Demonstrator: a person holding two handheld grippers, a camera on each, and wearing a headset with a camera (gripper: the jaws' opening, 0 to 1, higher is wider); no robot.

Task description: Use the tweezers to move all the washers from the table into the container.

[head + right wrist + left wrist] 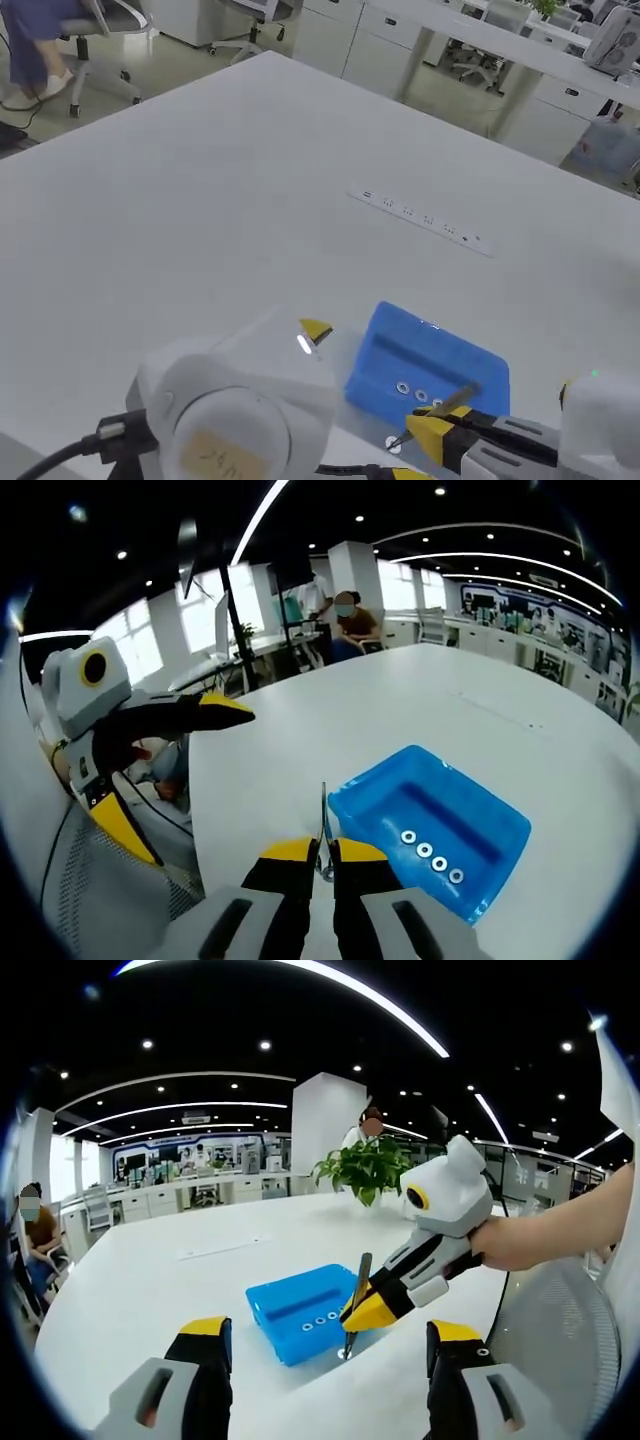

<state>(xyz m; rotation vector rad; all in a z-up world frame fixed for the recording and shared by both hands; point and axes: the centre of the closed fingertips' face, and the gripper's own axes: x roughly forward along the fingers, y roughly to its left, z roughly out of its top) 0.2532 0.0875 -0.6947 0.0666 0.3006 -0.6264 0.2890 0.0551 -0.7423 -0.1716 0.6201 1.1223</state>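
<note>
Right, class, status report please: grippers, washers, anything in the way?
Left gripper open. Right gripper shut on tweezers, tips at a washer beside the container. Four washers inside. Nothing blocking.

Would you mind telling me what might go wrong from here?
The tweezers, clamped in the right gripper, touch down right beside the blue container; the small washer there might slip from the tips or catch the rim. The open left gripper isn't steadying the container, so a nudge may shift it.
</note>
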